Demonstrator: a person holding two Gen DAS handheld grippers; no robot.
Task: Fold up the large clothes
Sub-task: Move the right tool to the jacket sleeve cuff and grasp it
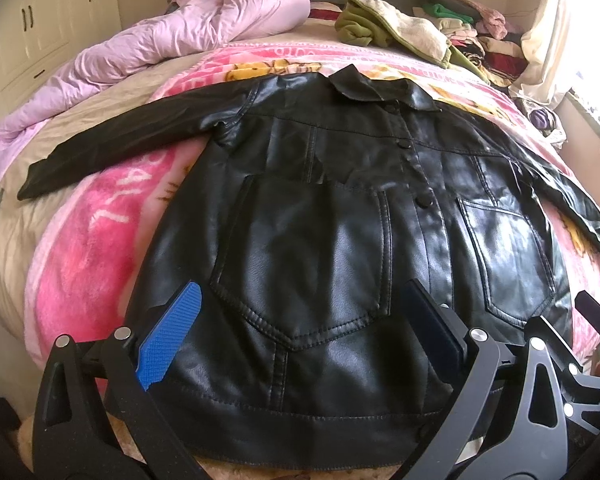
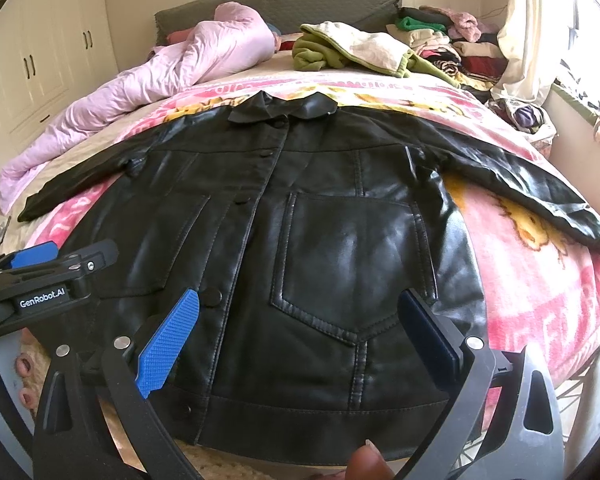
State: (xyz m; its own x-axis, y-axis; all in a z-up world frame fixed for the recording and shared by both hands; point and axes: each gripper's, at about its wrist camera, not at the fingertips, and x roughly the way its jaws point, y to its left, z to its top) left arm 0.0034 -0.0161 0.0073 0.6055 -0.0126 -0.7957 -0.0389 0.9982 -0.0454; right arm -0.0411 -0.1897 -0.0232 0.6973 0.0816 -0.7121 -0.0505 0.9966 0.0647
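A black jacket [image 1: 340, 216] lay front-up and buttoned on a pink blanket [image 1: 92, 248] on the bed, its long axis running from the hem nearest the cameras to the collar [image 2: 284, 110] pointing toward the headboard [image 2: 284, 2]. Its sleeves were spread out sideways, the left one [image 1: 112, 144] reaching toward a lilac quilt [image 1: 148, 48], the right one [image 2: 532, 196] slanting down over the blanket. The left tongs [image 1: 300, 332] hung wide open over the left pocket, gripping nothing; seen from the right wrist, their body read "GenRobot.AI". The right tongs [image 2: 300, 336] were equally wide open above the right pocket, empty too. White letters on the blanket were too distorted to read. Piled clothes [image 2: 440, 36] sat at the far right by the curtain [image 2: 528, 40].
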